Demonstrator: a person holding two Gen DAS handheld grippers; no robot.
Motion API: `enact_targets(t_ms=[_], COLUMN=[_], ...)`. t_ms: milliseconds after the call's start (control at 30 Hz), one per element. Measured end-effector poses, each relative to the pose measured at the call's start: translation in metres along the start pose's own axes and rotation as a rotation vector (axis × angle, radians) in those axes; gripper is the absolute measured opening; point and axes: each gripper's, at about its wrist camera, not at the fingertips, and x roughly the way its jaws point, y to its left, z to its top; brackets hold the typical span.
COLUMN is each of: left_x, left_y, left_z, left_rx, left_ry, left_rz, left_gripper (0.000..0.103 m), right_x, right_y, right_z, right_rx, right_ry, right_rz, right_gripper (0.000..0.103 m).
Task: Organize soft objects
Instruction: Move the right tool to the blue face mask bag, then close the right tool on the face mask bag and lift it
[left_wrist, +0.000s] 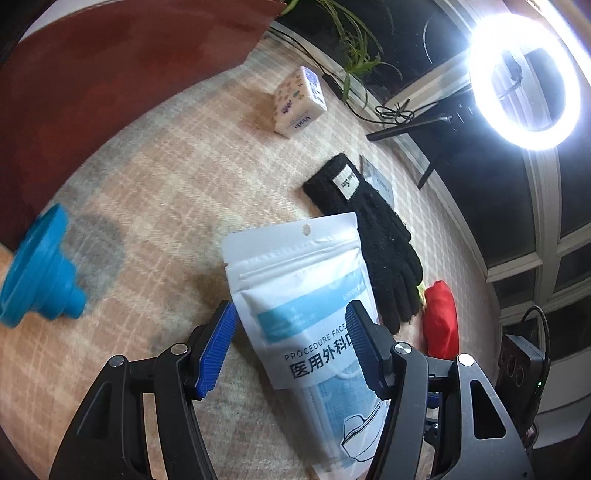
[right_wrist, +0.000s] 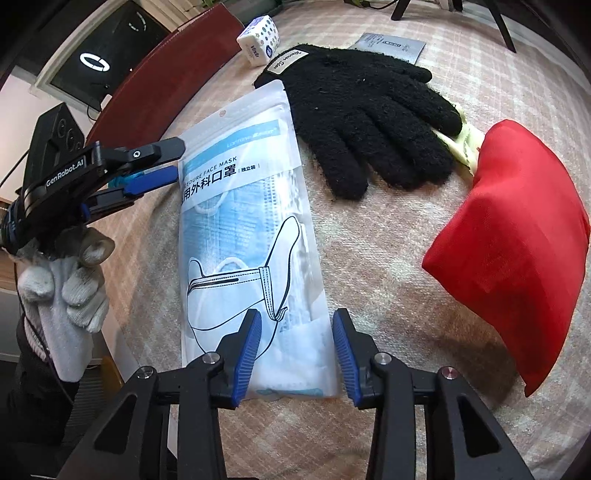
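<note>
Two grippers: both over the checked cloth (right_wrist: 369, 266) on the bench
Left gripper (left_wrist: 291, 345): blue pads spread, one on each side of the mask pack, not clearly pressing it
Right gripper (right_wrist: 295, 354): pads spread over the pack's lower end, apart from it
Mask pack (right_wrist: 251, 229): flat on the cloth, top edge overlapping the black glove's cuff
Black glove (right_wrist: 362, 114): just beside the pack, fingertips touching a pale yellow item
Red pouch (right_wrist: 517, 236): beside the glove's fingertips
Tissue pack (left_wrist: 299, 103): well apart, farther back
Blue funnel (left_wrist: 40, 273): far left
</note>
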Motion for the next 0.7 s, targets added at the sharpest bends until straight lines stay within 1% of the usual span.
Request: enact_targets(t_ms=[133,267,300,333,367,400,500,700], left_x=[0.004,0.006,0.007,0.006,0.004,0.002,0.003,0.015], left_y=[-0.002,-0.002,-0.004,-0.004,-0.002,0.001,0.005,-0.004], left_z=[0.001,-0.001,0.000,0.001,0.004,0.008,0.018,0.020], left_rx=[0.018,0.015,0.024,0.033,0.027,0.012,-0.015,0.042], left_ry=[0.007,0.019,0.019,0.007,-0.021,-0.036,-0.039,0.003], left_rz=[-0.008,-0.030,-0.021,0.012,0.053,0.056,0.030,0.024], left_gripper=[0.062,0.062,0.062,0.062,0.062,0.062,0.062,0.062], right_x=[0.000,0.000,0.000,-0.001,0.000,0.000,0.000,-0.001], right_y=[0.000,-0.002,-0.002,-0.002,-0.002,-0.003,-0.003,-0.003], right_z=[0.000,0.001,0.002,0.002,0.003,0.003,0.004,0.001], right_rx=[0.000,-0.001,-0.004,-0.006,-0.006,-0.005,-0.004,0.005], right_ry=[0.001,0.002,0.003,0.004,0.005,0.005,0.003,-0.006], right_rz=[0.006,0.020,0.019,0.019,0.019,0.020,0.021,0.026], right_gripper=[0.037,0.036,0.036,0.036,0.036,0.036,0.036,0.036])
